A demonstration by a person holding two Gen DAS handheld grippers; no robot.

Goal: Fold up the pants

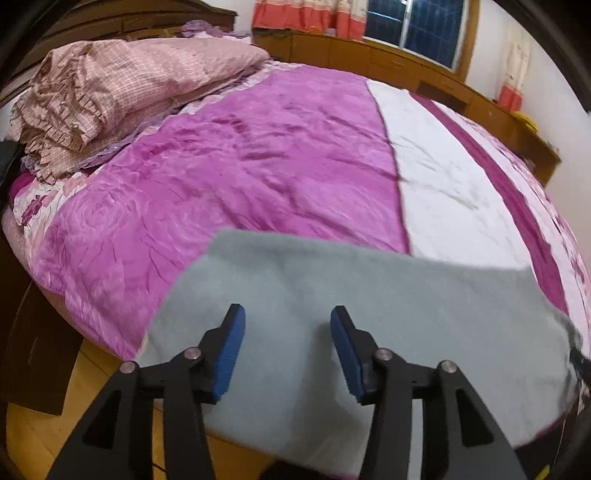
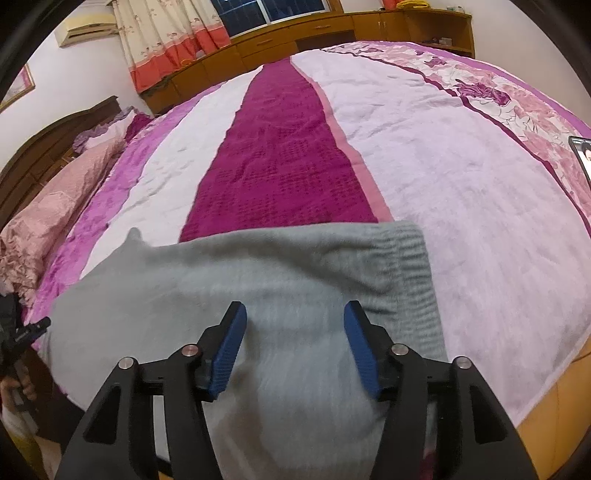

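At the bottom of the left wrist view, the left gripper (image 1: 287, 314) has its blue-padded fingers spread apart with nothing between them, poised over the grey pants (image 1: 332, 314). The pants lie flat across the near edge of the bed, filling the lower middle of the frame. In the right wrist view the right gripper (image 2: 294, 310) is likewise spread wide and holds nothing, above the same grey pants (image 2: 229, 273), whose ribbed waistband (image 2: 413, 266) sits right of centre. At the left edge of that frame a hand (image 2: 22, 384) holds the other tool's dark handle.

Beyond the pants stretches the bedspread (image 2: 443, 177), striped in pale lilac, white and deep magenta. A phone (image 2: 581, 155) lies on it at the right edge. A crumpled pink quilt (image 1: 122, 85) is heaped at the upper left of the left view. Farther back, wooden cabinets (image 2: 266, 44) run below a window (image 2: 273, 11) and floral curtains (image 2: 166, 40) along the top.
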